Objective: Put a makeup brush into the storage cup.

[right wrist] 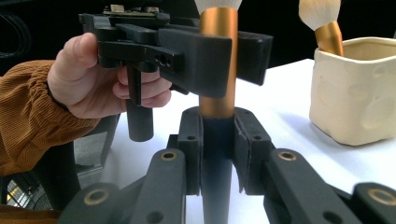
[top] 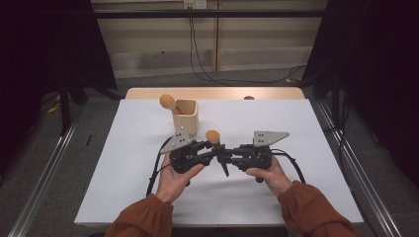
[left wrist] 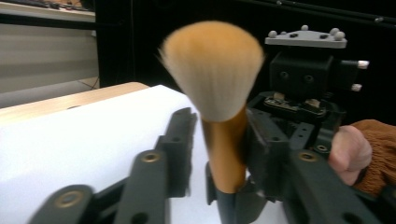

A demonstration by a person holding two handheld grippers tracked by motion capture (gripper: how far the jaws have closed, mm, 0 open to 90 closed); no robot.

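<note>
Holding makeup brush (right wrist: 217, 65) upright between both grippers, above white table (top: 123, 163), near its middle. My right gripper (right wrist: 217, 140) clamps dark lower handle; my left gripper (left wrist: 219, 154) pinches copper ferrule higher up, likely so grip can pass from hand to hand. Brush: fluffy tan-tipped head, copper ferrule, dark handle. Second brush (right wrist: 324, 23) stands in cream ceramic cup (right wrist: 357, 93) farther back.

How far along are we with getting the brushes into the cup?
One brush already stands in the cream cup. The second brush is in hand: the right gripper clamps its dark handle end, the left gripper flanks its orange handle. Still left: carrying it to the cup.
</note>
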